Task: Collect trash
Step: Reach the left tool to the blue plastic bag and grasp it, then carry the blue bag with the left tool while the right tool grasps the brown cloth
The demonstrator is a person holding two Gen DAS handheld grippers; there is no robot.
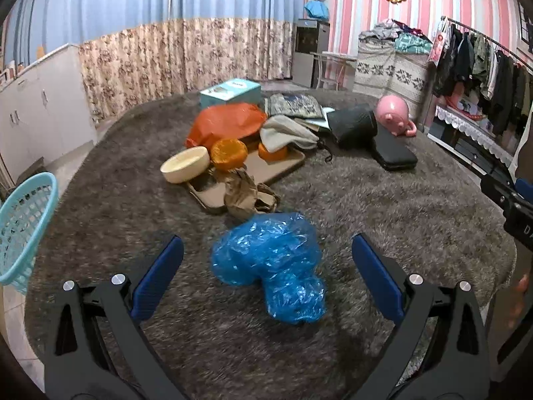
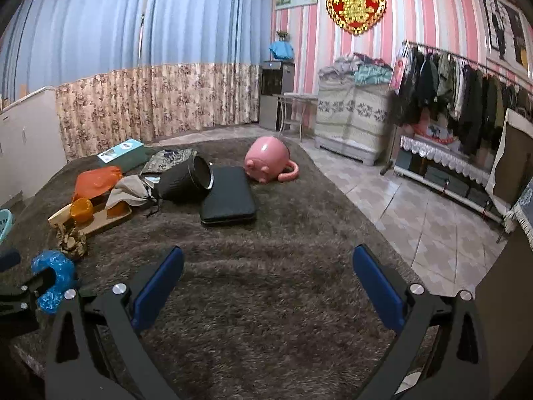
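A crumpled blue plastic bag (image 1: 271, 265) lies on the shaggy grey rug, between the wide-open blue pads of my left gripper (image 1: 267, 260), untouched. It also shows in the right wrist view (image 2: 53, 276) at far left. Just beyond it lies crumpled brown paper (image 1: 248, 196), also in the right wrist view (image 2: 71, 238). An orange plastic bag (image 1: 228, 123) lies farther back. A turquoise mesh basket (image 1: 23, 230) stands at the rug's left edge. My right gripper (image 2: 268, 278) is open and empty over bare rug.
A tan tray (image 1: 266, 170) holds a cream bowl (image 1: 186, 168) and orange cups (image 1: 229, 154). Behind lie a beige cloth (image 1: 286, 133), a teal box (image 1: 230, 93), a tipped black bin (image 2: 186, 183), a black case (image 2: 230, 201) and a pink pig mug (image 2: 266, 160). A clothes rack (image 2: 459, 90) stands right.
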